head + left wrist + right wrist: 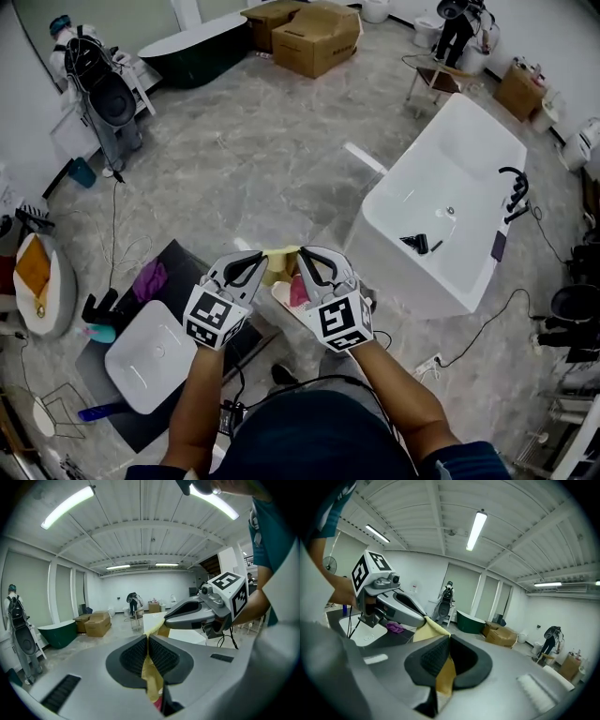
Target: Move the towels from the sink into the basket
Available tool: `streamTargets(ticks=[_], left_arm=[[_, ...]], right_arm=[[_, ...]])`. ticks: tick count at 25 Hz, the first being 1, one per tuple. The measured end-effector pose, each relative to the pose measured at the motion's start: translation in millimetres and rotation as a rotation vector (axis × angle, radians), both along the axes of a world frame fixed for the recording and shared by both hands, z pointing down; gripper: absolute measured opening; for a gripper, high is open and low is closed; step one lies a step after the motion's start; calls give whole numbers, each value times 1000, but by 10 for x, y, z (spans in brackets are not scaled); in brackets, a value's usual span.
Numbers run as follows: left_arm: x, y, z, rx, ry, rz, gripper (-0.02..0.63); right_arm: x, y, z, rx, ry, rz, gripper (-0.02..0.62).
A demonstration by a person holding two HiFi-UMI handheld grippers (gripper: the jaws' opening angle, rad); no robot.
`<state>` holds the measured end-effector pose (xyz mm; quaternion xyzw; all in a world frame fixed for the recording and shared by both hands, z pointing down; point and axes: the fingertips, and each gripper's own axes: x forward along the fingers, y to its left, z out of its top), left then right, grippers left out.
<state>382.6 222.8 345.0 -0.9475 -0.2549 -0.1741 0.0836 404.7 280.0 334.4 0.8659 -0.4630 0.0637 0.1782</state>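
The yellow towel point(279, 258) point(152, 677) point(445, 671) is up in the air, in front of the person. Both tools pinch it. The left gripper point(261, 257) point(148, 643) is closed tight on one part of it. The right gripper point(303, 254) point(448, 644) is closed tight on another part, just beside. Something pink point(298, 291) sits right under them. A purple towel point(150, 279) lies on the dark counter, near the white sink point(141, 370). A big white tub point(469, 141) stands off to the right.
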Motion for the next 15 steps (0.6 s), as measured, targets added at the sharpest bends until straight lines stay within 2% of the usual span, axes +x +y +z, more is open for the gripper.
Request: streamTargets(ticks=[4, 15], left_arm=[[263, 271, 225, -7, -35, 14, 18], [750, 636, 1096, -45, -165, 39, 18]], right_arm=[[259, 280, 262, -14, -34, 16, 18], [719, 654, 1148, -73, -139, 59, 18]])
